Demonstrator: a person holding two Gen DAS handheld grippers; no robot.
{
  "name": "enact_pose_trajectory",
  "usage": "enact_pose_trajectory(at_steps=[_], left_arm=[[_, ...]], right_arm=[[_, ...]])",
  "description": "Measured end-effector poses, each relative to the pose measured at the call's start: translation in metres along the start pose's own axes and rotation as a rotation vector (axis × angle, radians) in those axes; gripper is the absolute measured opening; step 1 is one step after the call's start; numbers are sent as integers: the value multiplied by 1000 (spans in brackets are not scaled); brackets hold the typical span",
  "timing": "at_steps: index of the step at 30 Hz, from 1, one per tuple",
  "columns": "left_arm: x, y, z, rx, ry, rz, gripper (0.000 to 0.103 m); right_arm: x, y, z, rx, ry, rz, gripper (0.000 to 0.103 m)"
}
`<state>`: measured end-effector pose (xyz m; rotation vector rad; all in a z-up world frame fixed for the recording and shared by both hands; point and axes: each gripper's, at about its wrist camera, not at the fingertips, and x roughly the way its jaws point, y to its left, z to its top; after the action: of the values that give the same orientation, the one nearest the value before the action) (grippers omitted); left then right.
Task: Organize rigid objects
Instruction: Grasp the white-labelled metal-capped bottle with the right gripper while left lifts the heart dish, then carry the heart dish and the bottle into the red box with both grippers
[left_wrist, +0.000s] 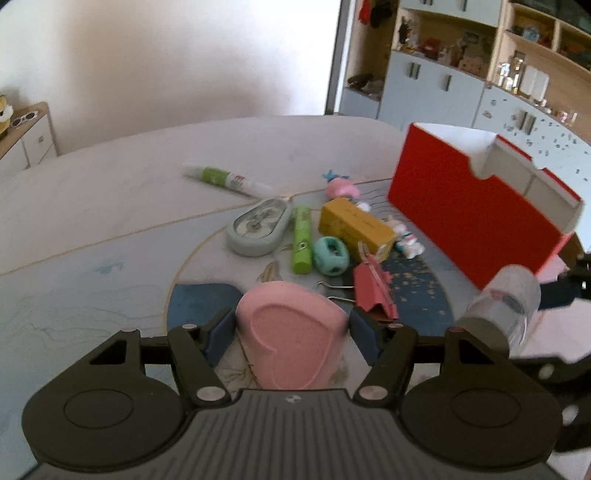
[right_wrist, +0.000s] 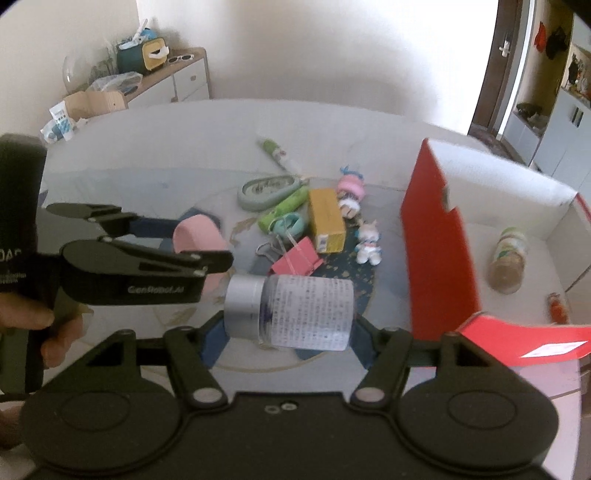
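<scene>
Two grippers are in my hands, and each one has closed on something. My left gripper (left_wrist: 291, 332) clamps a pink rounded plastic case with a heart shape pressed into its face (left_wrist: 291, 332); both blue pads press on its sides. My right gripper (right_wrist: 288, 332) clamps a clear plastic bottle with a silver cap and a printed white label (right_wrist: 295, 310), lying sideways between the pads, cap to the left. Both things are held above the pale table with the blue round pattern (left_wrist: 92, 229).

Just beyond the pink case lies a pink folded binder clip with wire handles (left_wrist: 373, 291). Behind it I see a teal round pencil sharpener (left_wrist: 330, 255), a light green marker pen (left_wrist: 301, 240), and a yellow rectangular cardboard box (left_wrist: 354, 227); the sharpener lies between the marker and the box. Left of the marker is a grey-green oval correction tape dispenser (left_wrist: 258, 227). A small white bunny figure (right_wrist: 368, 242) stands between the yellow box and the tall red open cardboard box with white inside (right_wrist: 436, 243), which stands to the right. Inside this red box lies a small jar with a green label (right_wrist: 508, 258). Farther away are a pink toy figure (left_wrist: 341, 188) and a white and green glue tube (left_wrist: 225, 179).
</scene>
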<state>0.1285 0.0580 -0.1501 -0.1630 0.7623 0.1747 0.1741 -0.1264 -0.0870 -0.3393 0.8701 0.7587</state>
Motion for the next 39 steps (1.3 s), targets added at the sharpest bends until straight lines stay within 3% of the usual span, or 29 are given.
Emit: enact_pose_trajectory(at_steps=[5, 7, 8, 15, 20, 22, 23, 24, 25, 32, 39], left_arm=[[-18, -6, 5, -4, -27, -11, 65], [-26, -9, 9, -10, -38, -25, 32], [-28, -10, 13, -11, -28, -37, 27], [-36, -25, 20, 21, -35, -54, 27], [-29, -25, 13, -3, 4, -34, 27], [-23, -23, 10, -12, 14, -17, 32], [-19, -21, 9, -20, 19, -5, 47], [-13, -19, 8, -30, 29, 2, 75], [-8, -18, 8, -35, 29, 7, 81], [30, -23, 5, 70, 45, 70, 82], [46, -18, 5, 34, 32, 69, 82]], right_arm=[[-22, -12, 8, 10, -23, -12, 67], [-29, -18, 11, 8, -35, -16, 67], [-31, -21, 12, 8, -42, -19, 67], [-46, -47, 10, 22, -65, -21, 67], [-48, -59, 3, 52, -56, -9, 67], [-46, -61, 0, 68, -50, -6, 67], [-47, -63, -2, 72, -47, -5, 67], [-47, -63, -4, 76, -44, -6, 67], [-46, -64, -5, 79, -41, -8, 67], [-48, -67, -16, 103, -18, -29, 67], [-51, -71, -23, 121, -6, -54, 67]])
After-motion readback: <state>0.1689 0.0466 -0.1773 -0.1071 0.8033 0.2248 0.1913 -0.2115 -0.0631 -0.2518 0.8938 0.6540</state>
